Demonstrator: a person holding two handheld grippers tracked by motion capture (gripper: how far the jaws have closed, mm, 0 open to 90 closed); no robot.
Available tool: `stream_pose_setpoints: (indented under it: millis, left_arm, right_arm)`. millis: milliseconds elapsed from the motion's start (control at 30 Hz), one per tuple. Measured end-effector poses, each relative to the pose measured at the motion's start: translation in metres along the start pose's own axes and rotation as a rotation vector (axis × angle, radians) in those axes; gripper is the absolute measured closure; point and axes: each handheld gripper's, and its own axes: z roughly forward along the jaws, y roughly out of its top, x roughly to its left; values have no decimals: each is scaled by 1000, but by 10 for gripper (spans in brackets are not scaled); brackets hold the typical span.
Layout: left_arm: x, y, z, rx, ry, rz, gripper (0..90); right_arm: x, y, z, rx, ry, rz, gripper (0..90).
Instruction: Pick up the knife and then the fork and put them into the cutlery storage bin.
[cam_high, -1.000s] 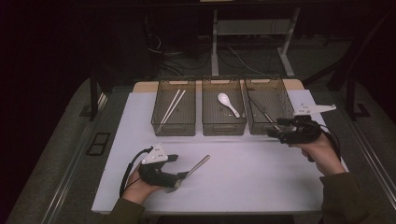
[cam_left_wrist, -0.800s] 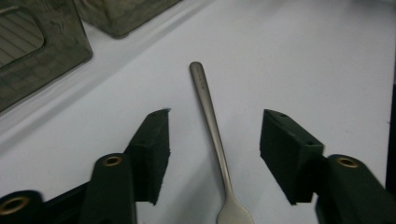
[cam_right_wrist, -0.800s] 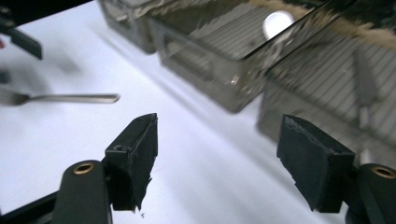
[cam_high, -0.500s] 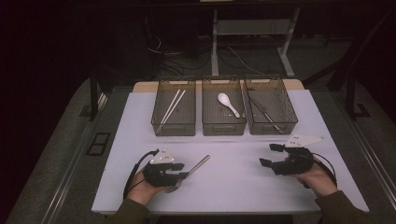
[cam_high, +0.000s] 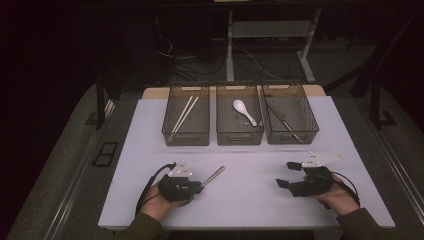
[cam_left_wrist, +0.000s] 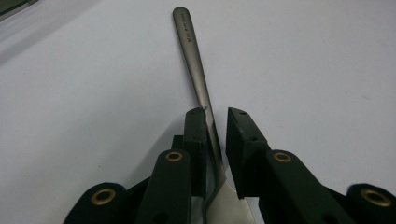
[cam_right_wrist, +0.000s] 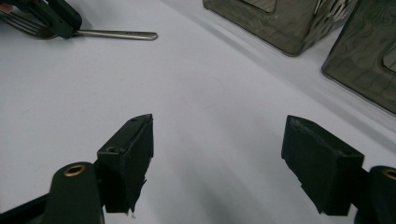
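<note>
Closing on the fork (cam_left_wrist: 201, 88), the left gripper (cam_left_wrist: 215, 140) has just been bringing its jaws together, and the neck of the fork is now between them. In the left gripper view the left pad touches the metal, while a thin gap seems to remain at the right pad, so I judge the grip as nearly complete or just complete. The fork lies flat on the white table (cam_high: 250, 165), at the near left part, with its handle pointing away from the person toward the three trays (cam_high: 239, 134). In the right gripper view its tines (cam_right_wrist: 21, 23) show at the far corner, partly behind the left gripper.

The fork is metal, so I expect it to be stiff, quite light, and not fragile. Its surface is smooth and brushed, so it may slip or swing between the hard pads. The neck, where handle and head meet, looks to me a good place to hold: it is narrow, and close to the balance point. A firm squeeze is safe.

The right gripper (cam_right_wrist: 217, 154) hovers low over the table at the near right, with its jaws wide apart and nothing between them. It is well apart from the fork.
</note>
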Motion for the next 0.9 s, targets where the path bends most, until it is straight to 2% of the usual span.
stream_pose_setpoints:
  millis: [100, 133, 300, 500, 600, 900]
  left_arm:
    - [-2, 0, 1, 4, 17, 10, 802]
    - [-2, 1, 0, 15, 24, 29, 813]
    - [-2, 3, 1, 22, 23, 1, 829]
    - [0, 5, 0, 33, 23, 27, 845]
    - [0, 8, -3, 9, 14, 31, 845]
    - [-5, 16, -14, -58, -18, 72, 846]
  right_arm:
    - [-1, 0, 0, -4, 0, 4, 252]
    - [-1, 0, -1, -4, 1, 6, 252]
    - [0, 0, 0, -4, 3, 4, 252]
    - [-1, 0, -1, -12, 6, 3, 242]
    - [-3, 1, -2, -17, 18, 16, 206]
    - [-7, 1, -4, -46, 32, 27, 193]
